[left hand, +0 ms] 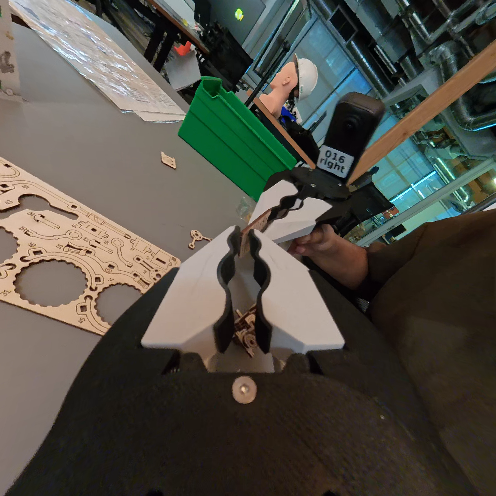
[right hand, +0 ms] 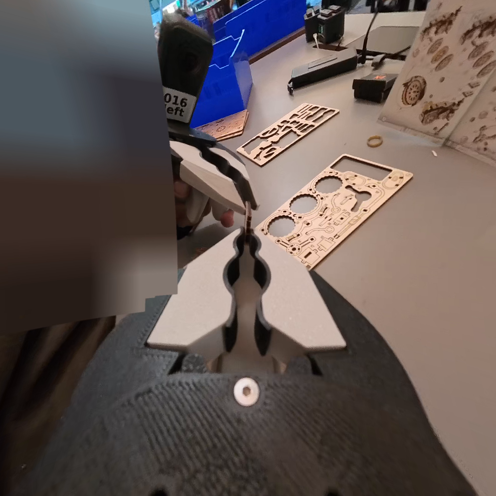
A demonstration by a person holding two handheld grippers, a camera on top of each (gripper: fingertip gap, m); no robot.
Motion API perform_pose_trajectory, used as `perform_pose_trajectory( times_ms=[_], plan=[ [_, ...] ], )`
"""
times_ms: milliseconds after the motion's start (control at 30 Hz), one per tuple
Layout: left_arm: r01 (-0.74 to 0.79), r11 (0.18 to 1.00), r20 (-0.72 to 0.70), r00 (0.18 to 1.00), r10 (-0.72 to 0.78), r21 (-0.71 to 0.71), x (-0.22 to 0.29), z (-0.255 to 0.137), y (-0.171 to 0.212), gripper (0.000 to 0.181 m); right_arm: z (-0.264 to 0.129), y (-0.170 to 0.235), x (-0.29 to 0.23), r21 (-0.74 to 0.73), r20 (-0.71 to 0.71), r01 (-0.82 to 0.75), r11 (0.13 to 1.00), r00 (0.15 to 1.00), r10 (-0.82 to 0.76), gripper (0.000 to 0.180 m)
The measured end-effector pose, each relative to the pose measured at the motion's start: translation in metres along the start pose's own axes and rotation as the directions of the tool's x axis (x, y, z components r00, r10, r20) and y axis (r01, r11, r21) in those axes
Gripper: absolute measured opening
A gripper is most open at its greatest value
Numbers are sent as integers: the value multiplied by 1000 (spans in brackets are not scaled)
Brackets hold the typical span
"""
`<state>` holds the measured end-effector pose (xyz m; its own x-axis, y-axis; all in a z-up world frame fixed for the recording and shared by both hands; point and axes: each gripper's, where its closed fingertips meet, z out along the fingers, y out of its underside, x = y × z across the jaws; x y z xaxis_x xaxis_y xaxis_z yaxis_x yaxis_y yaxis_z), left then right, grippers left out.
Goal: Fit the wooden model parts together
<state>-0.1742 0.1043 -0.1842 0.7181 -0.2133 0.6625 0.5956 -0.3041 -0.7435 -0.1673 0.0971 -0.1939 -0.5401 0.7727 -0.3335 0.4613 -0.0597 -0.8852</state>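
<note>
My left gripper [left hand: 243, 237] is shut on a thin wooden part [left hand: 244, 245] at its fingertips. My right gripper [left hand: 271, 217] meets it tip to tip from the upper right and is shut on a wooden part [left hand: 259, 221]. I cannot tell whether these are two joined pieces or one. In the right wrist view the right gripper [right hand: 245, 236] pinches the wood edge-on [right hand: 248, 221], and the left gripper [right hand: 248, 205] holds its far end. Both are held above the grey table [left hand: 134, 188]. A small wooden assembly [left hand: 245, 330] shows through the gap between the left fingers.
A punched wooden parts sheet [right hand: 335, 214] lies on the table, also in the left wrist view [left hand: 80, 255]. A second sheet [right hand: 290, 131] lies beyond it. Loose wooden parts [left hand: 197, 238] [left hand: 168, 160], a green bin [left hand: 228, 134], blue bins [right hand: 228, 75], instruction sheets [right hand: 442, 80], black boxes [right hand: 373, 86]. Less than 4 cm separates the two grippers' tips.
</note>
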Motion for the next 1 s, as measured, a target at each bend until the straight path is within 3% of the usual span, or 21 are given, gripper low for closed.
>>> perform_pose_trajectory(
  times_ms=[33, 233, 400, 600, 1000],
  plan=[
    [0, 1000, 1, 1000, 0, 14, -1, 0, 0, 6, 1, 1, 2, 3, 5, -31, 1000, 1000, 31, 1],
    [58, 998, -56, 997, -57, 10, 2, 4, 6, 16, -5, -8, 6, 86, 120, -236, 968, 967, 226, 0],
    [115, 993, -103, 988, -111, 27, 4, 3, 4, 1, -3, -9, 3, 109, 205, -347, 932, 925, 320, 1],
    [126, 991, -98, 988, -121, 49, 3, 1, 0, 0, -3, -4, 9, 102, 210, -374, 922, 914, 348, 12],
    [140, 988, -89, 987, -134, 58, 2, 2, 0, 0, -3, -5, 7, 98, 238, -392, 915, 902, 361, 5]
  ],
)
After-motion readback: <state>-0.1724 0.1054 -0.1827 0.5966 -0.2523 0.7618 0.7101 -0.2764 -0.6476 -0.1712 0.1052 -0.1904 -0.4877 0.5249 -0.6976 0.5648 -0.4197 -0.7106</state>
